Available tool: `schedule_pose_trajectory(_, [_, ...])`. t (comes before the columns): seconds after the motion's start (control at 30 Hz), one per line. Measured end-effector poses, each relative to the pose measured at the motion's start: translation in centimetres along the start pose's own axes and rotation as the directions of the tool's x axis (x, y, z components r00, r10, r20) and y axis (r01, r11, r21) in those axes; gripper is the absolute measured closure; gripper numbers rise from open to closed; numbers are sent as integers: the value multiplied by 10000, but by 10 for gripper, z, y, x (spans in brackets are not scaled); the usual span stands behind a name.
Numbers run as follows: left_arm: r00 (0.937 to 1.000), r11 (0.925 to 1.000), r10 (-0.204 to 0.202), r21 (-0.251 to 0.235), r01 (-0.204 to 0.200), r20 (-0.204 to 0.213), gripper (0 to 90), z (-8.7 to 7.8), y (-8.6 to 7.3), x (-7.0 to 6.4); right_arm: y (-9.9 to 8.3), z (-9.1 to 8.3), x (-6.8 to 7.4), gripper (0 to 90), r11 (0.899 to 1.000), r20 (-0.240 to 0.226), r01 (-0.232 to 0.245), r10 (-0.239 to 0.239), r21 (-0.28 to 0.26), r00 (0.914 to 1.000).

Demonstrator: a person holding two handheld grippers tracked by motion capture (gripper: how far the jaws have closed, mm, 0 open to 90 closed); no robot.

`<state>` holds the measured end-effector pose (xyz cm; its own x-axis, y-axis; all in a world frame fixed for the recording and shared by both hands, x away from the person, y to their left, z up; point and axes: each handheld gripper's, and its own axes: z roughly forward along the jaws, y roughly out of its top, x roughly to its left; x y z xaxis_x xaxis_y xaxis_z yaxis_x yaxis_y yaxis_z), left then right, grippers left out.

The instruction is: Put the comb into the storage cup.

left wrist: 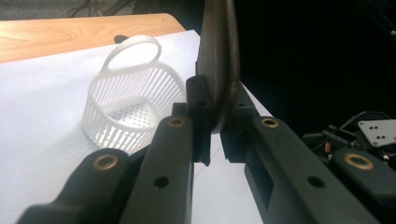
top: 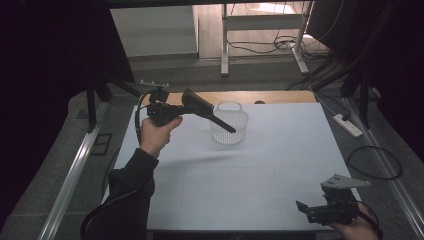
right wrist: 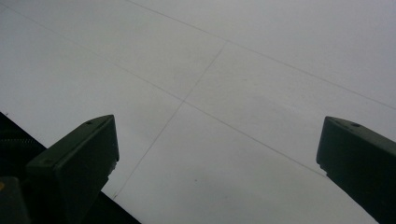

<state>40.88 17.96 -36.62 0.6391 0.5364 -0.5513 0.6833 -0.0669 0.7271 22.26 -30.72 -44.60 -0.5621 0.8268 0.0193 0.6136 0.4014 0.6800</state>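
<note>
My left gripper [top: 182, 107] is raised above the table's far left and is shut on a dark brown paddle-shaped tool [top: 199, 104]. The tool's thin black end slants down over the rim of a white slotted plastic basket [top: 229, 126]. In the left gripper view the jaws [left wrist: 215, 126] clamp the tool [left wrist: 218, 65] edge-on, with the basket [left wrist: 130, 102] just left of them, empty inside. My right gripper [top: 304, 207] rests low at the near right corner. In the right gripper view it [right wrist: 217, 140] stands open over the bare white sheet [right wrist: 224, 84].
A white sheet [top: 250, 170] covers the table, with a strip of wooden tabletop [top: 260, 96] showing at the far edge. A power strip [top: 348, 125] and cables lie on the floor at the right. A metal frame [top: 225, 45] stands beyond the table.
</note>
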Motion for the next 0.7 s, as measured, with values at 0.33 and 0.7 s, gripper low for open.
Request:
schedule_pose_trajectory(0.33, [9994,9998,-33,-192,27,-334,831,1,9,4,-1,-2,-1,0,9997,128,-229,227,105,9997])
schedule_pose_trajectory(0.7, [9974,9995,-187,-269,169,-695,831,12,13,14,-1,-1,-1,0,9994,90,-265,263,201,9996])
